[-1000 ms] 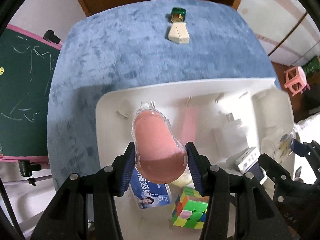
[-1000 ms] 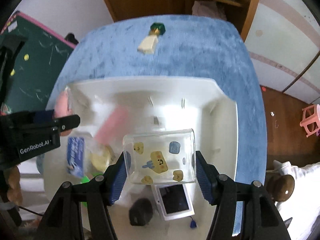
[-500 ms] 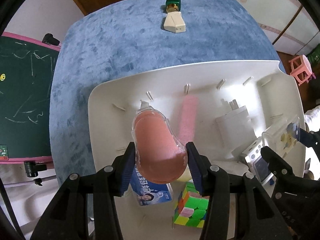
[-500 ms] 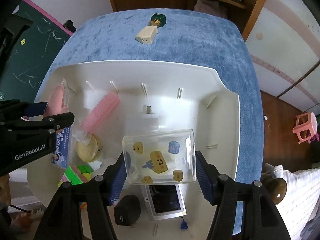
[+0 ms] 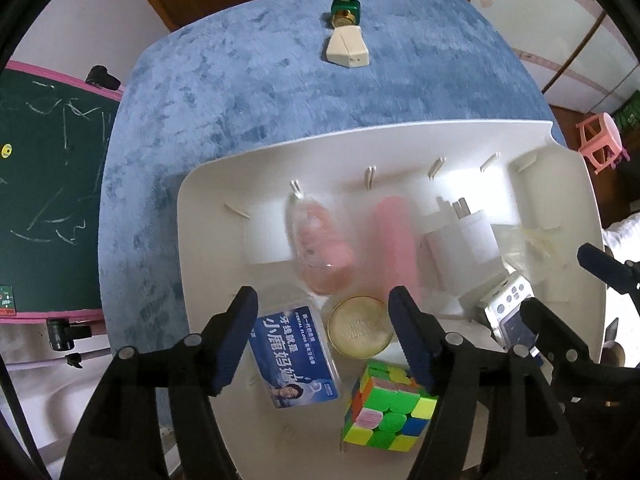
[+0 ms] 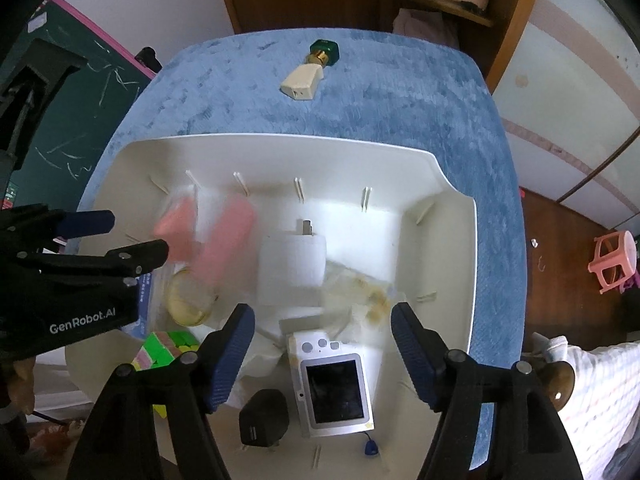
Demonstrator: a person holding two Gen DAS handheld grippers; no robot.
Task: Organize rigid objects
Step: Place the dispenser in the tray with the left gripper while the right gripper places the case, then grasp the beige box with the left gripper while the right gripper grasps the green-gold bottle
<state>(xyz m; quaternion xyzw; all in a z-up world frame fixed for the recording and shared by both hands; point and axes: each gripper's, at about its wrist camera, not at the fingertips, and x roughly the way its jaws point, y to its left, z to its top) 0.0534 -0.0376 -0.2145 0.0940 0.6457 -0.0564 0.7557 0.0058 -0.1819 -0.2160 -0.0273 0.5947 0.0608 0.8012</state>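
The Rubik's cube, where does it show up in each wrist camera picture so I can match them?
Left wrist view: the Rubik's cube lies bottom centre, in the white tray's near end, below the round tin.
Right wrist view: the cube shows lower left, partly hidden behind the left tongs.
Shared landmark: the green-capped bottle on the blue cloth beyond the tray.

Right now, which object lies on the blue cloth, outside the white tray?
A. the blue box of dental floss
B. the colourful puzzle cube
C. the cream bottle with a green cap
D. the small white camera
C: the cream bottle with a green cap lies alone on the blue cloth, beyond the far rim of the white tray, which holds the other three.
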